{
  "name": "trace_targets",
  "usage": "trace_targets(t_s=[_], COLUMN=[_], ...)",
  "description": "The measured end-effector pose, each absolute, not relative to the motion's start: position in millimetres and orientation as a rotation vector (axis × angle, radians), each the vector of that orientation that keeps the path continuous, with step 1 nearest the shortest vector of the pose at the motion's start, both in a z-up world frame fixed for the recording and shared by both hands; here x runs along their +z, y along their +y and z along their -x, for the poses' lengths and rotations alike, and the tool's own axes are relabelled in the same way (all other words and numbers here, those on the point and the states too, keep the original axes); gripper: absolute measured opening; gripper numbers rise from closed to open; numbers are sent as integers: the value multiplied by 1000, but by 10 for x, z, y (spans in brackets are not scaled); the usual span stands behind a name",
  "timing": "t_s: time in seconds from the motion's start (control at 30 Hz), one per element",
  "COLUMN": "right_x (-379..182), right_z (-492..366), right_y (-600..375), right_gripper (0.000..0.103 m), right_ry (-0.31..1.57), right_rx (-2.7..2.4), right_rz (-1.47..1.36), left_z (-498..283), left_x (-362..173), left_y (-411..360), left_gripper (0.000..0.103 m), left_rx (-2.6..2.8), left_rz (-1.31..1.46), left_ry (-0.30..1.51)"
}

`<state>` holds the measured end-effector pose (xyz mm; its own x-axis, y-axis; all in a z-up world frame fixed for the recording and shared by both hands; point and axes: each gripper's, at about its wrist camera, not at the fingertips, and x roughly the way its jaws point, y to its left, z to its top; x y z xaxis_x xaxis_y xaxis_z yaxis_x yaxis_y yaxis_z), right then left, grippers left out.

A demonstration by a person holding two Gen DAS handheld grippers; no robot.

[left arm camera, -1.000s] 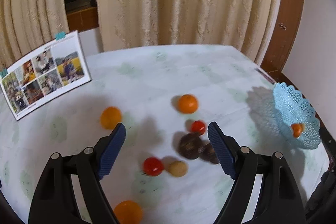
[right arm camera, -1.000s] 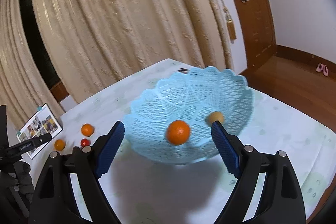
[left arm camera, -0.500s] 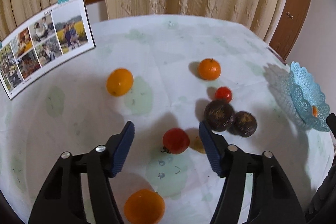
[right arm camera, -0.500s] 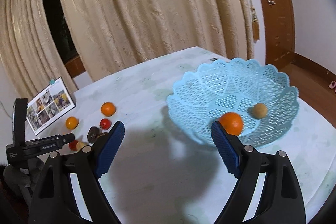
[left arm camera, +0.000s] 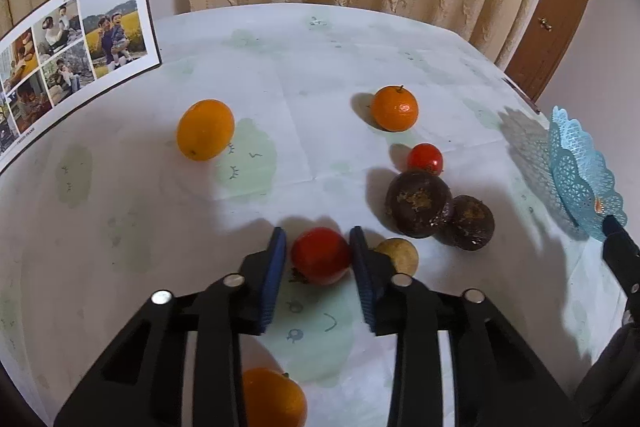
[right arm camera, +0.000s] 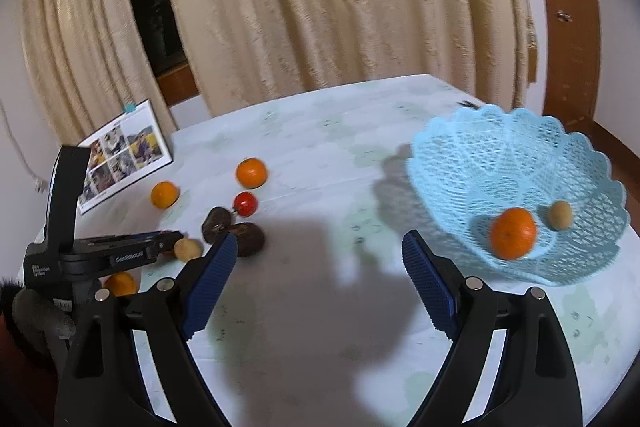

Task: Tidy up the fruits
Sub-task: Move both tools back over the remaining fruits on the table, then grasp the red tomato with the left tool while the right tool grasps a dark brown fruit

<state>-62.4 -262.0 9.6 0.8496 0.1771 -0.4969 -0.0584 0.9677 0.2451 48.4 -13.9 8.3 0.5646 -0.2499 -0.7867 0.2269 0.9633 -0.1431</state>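
The left gripper (left arm camera: 318, 259) sits low on the table (left arm camera: 320, 67) with its blue pads (left arm camera: 274, 275) closed in on either side of a red tomato (left arm camera: 320, 255); both pads look to be touching it, and the tomato rests on the cloth. The tomato is nearly round, with no clear long axis, and its dark stem end faces back toward the gripper. Just to its right, touching the right finger, lies a small tan fruit (left arm camera: 398, 255), and beyond that two dark brown fruits (left arm camera: 419, 203) press against each other, a smaller tomato (left arm camera: 425, 159) just behind them. Oranges lie farther off: one at the left (left arm camera: 205, 129), one at the back (left arm camera: 395, 108), one under the gripper (left arm camera: 272, 397). The right gripper (right arm camera: 318, 277) hovers over bare cloth, fingers spread wide and holding nothing. To its right the blue basket (right arm camera: 516, 155) holds an orange (right arm camera: 513, 233) and a tan fruit (right arm camera: 559, 215). A photo card (left arm camera: 76, 39) stands at the table's far left.
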Motion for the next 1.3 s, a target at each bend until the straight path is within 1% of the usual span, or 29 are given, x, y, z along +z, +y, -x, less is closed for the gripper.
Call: trace_targets(t_s=[0.67, 0.73, 0.77, 0.83, 0.87, 0.97, 1.0, 1.07, 1.13, 1.3], right_x=[-141, -190, -222, -260, -274, -272, -271, -272, -265, -239], right_z=[-95, -186, -244, -320, -346, -397, -405, -403, -390, -302], right_y=[-1977, -1941, -1925, -1907, -1904, -1876, -1862, -1846, -1838, -1886], right_gripper=[86, 84, 83, 73, 71, 63, 57, 53, 43, 43], right_ry=[741, 766, 786, 813, 823, 825, 826, 824, 822, 813], right_rx=[308, 314, 322, 333, 337, 331, 331, 331, 336, 325], right_rz=[-11, 1, -1, -6, -8, 6, 14, 21, 21, -5], left_z=[-369, -369, -372, -364, -362, -363, -363, -358, -356, -338], left_x=[498, 515, 522, 525, 527, 528, 527, 526, 528, 530], left_y=[106, 121, 128, 131, 132, 132, 133, 128, 123, 82], left_gripper=[29, 29, 29, 29, 29, 29, 29, 29, 29, 29], left_rx=[-252, -250, -249, -249, -249, -250, -250, -249, -248, -226], left_rz=[83, 87, 88, 89, 88, 88, 90, 89, 87, 58], left_ry=[828, 825, 823, 821, 820, 821, 821, 822, 822, 808])
